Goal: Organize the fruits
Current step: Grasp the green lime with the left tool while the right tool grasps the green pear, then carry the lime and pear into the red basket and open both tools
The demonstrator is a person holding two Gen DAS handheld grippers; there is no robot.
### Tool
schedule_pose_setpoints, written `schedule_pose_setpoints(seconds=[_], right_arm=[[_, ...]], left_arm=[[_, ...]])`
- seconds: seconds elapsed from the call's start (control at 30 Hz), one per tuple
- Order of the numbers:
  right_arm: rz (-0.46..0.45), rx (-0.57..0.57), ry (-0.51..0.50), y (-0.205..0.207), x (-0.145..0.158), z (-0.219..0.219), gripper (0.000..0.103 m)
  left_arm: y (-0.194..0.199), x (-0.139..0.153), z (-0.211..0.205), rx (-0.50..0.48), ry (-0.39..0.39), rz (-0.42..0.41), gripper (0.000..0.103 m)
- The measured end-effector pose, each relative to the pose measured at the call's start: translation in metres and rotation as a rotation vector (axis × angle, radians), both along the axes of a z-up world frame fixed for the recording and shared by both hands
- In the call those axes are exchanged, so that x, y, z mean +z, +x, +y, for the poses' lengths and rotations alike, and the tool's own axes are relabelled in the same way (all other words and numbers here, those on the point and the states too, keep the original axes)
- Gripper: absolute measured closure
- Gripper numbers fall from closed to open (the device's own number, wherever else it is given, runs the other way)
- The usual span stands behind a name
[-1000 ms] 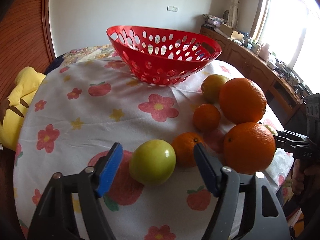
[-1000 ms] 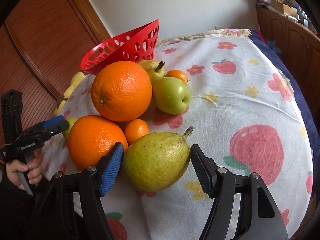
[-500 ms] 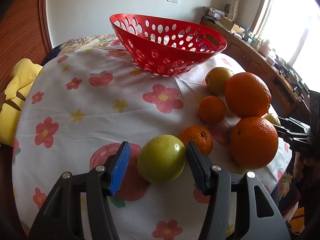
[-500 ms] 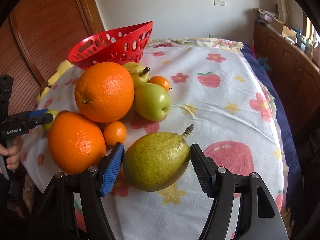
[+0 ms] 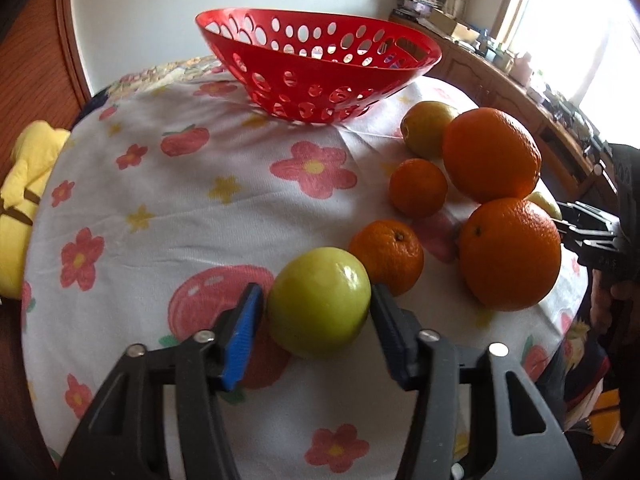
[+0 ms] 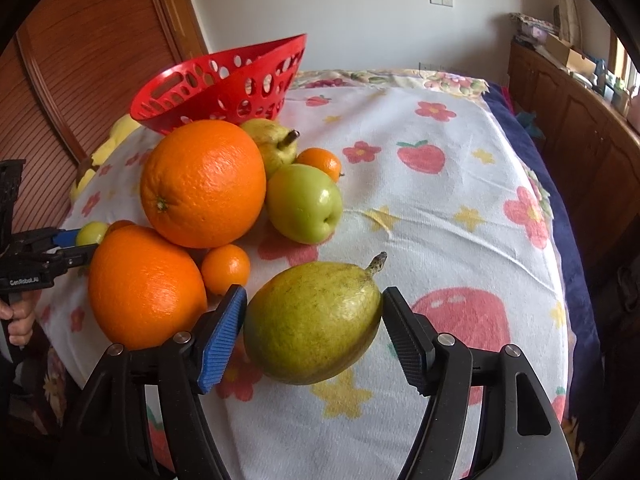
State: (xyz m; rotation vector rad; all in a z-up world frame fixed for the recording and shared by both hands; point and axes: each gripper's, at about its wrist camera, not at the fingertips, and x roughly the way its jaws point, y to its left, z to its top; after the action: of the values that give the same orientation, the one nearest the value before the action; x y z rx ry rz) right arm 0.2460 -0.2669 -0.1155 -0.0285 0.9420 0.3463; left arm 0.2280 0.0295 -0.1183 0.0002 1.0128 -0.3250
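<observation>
Grasping stage: both grippers are set around a fruit each; neither fruit is lifted, and the red perforated basket (image 5: 320, 68) holds nothing visible.
Left gripper (image 5: 316, 312): its jaws have just been closing on the green apple (image 5: 318, 300). The dark pad meets the apple's right flank; the blue pad (image 5: 242, 336) looks to be just at the left flank, perhaps with a sliver of gap. Judged a light grip at best.
Right gripper (image 6: 312, 328): jaws stand partly open around the pear (image 6: 312, 320), which lies on its side, stem toward the far edge of the table. Small gaps show at both pads, so the pear is not held.
Fruit location: the apple sits near the table's near edge on the flowered cloth (image 5: 180, 208), touching or just beside a small tangerine (image 5: 390, 254). The pear lies near the near edge, just beside a large orange (image 6: 144, 288) and a small tangerine (image 6: 226, 268).
Basket location: toward the far edge of the table, well apart from both held-for fruits.
Technique, left: confirm both pads bear on the apple's widest girth before lifting; raise straight up so the tangerine is not dragged.
Technique, right: close across the pear's belly, not its tapered neck, or it may squirt forward.
Pressure: firm but moderate; ripe fruit bruises.
Risk: nudging the large orange could roll neighbouring fruit toward the table edge.
</observation>
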Motion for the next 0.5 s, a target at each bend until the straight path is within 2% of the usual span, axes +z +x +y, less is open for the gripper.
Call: schedule_pose_setpoints(seconds=[0.1,0.17,0.5], right_arm=[[0.002,-0.011,-0.007,0.0,-0.003,-0.002,0.031],[0.006,-0.015,-0.008,0.0,-0.005,-0.004,0.032],[-0.018,-0.005,-0.008,-0.003,-0.004,-0.003,0.033]], left_arm=[[-0.001,0.0,0.004,0.006,-0.019,-0.008,0.053],[-0.001,0.001,0.003,0.001,-0.006,-0.018,0.053],[0.002,0.022,0.018,0.023,-0.02,-0.094,0.053]])
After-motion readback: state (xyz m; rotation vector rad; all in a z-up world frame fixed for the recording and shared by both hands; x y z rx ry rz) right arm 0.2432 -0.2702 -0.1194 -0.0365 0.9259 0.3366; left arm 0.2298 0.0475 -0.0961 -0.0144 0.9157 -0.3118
